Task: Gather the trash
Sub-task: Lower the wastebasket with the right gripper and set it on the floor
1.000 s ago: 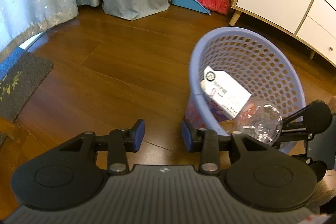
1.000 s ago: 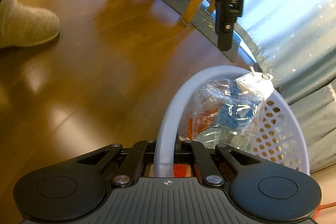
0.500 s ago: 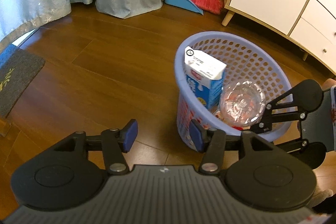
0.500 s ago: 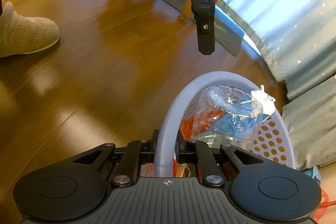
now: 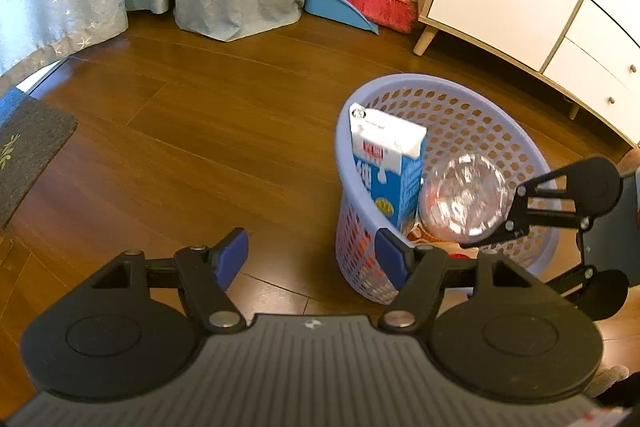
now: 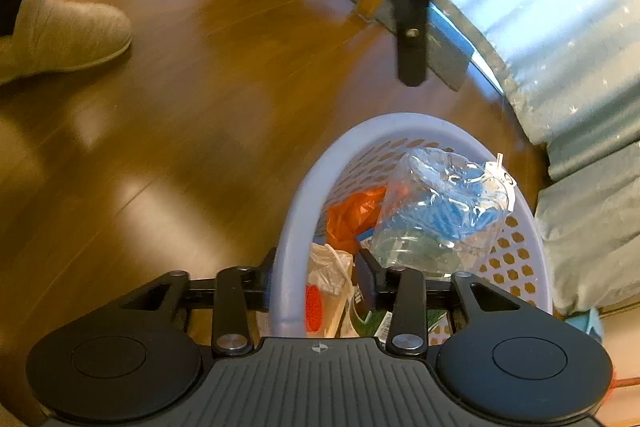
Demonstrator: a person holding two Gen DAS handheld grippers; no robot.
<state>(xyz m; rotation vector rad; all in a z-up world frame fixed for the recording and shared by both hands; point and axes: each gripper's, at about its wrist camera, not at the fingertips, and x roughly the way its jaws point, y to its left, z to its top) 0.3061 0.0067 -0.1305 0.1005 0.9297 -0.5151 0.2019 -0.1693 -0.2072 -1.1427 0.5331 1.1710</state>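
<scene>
Having let go of the rim it pinched half a second ago, the right gripper [image 6: 316, 285] now straddles the lavender basket's [image 5: 404, 79] edge, fingers parted; the left gripper [image 5: 312, 255] hangs wide beside it; milk carton [image 5: 384, 167] and clear bottle [image 5: 464, 199] sit inside.

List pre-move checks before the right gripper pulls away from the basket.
1. Left gripper open, empty: ok.
2. Right gripper open: ok.
3. Its fingers clear of the basket rim: not ok, they straddle it.
4. Basket upright: ok.
5. Milk carton and clear bottle inside basket: ok.
6. Floor free of trash: cannot tell, only part shows.
</scene>
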